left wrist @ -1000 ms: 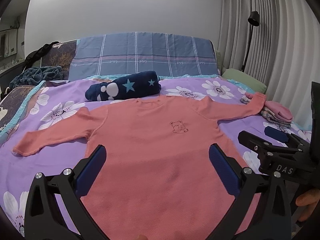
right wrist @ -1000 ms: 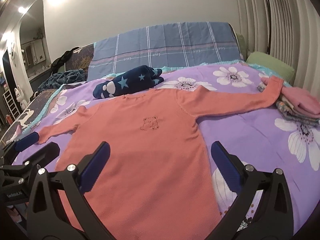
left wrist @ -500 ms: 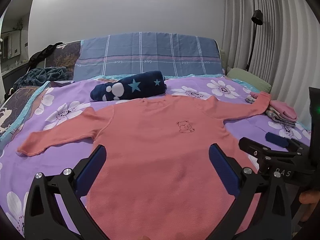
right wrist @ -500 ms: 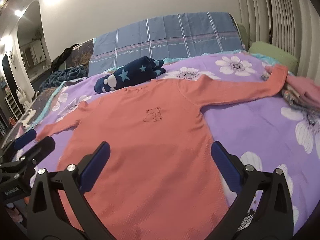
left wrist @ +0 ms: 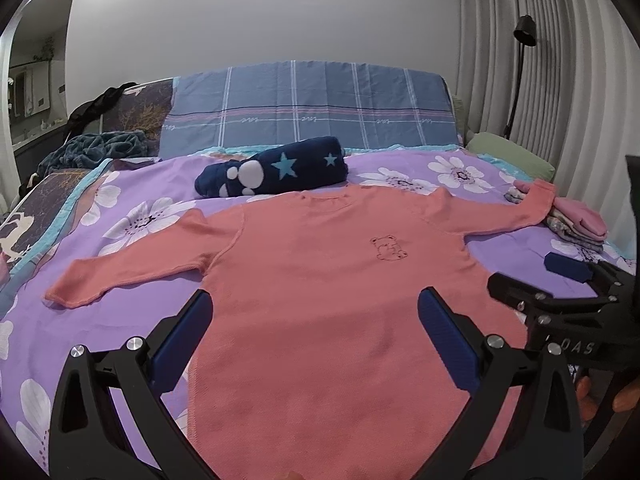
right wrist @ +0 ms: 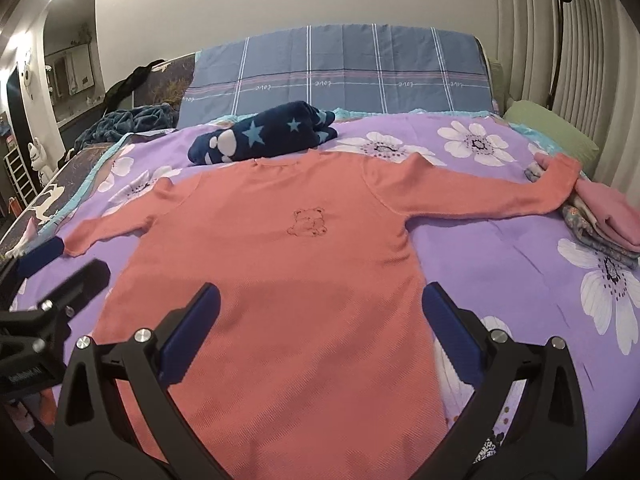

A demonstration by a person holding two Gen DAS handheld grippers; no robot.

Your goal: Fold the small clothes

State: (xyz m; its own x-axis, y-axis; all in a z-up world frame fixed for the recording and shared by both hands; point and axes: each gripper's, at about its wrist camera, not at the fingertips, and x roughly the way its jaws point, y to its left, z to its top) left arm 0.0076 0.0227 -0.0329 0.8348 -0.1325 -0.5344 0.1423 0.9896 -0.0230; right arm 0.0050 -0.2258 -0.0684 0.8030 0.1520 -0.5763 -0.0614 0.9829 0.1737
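Observation:
A salmon long-sleeved shirt (left wrist: 320, 280) with a small bear outline lies flat, front up, sleeves spread, on the purple flowered bedspread (left wrist: 120, 216). It also shows in the right wrist view (right wrist: 280, 272). My left gripper (left wrist: 314, 320) is open and empty, above the shirt's lower part. My right gripper (right wrist: 320, 316) is open and empty above the shirt's lower right part; it also shows at the right of the left wrist view (left wrist: 560, 280). The left gripper shows at the left edge of the right wrist view (right wrist: 44, 276). The shirt's right sleeve end rests on a stack of folded clothes (right wrist: 600, 216).
A rolled navy blanket (left wrist: 272, 172) with stars and a paw print lies just beyond the shirt's collar. A blue plaid pillow (left wrist: 312, 108) stands behind it. A green pillow (left wrist: 512, 156) and pleated curtains are at the right. Dark crumpled cloth (left wrist: 96, 148) lies at the far left.
Both grippers have drawn back and risen a little, so the shirt sits lower and farther in both views. The shirt has not moved. Both grippers stay open.

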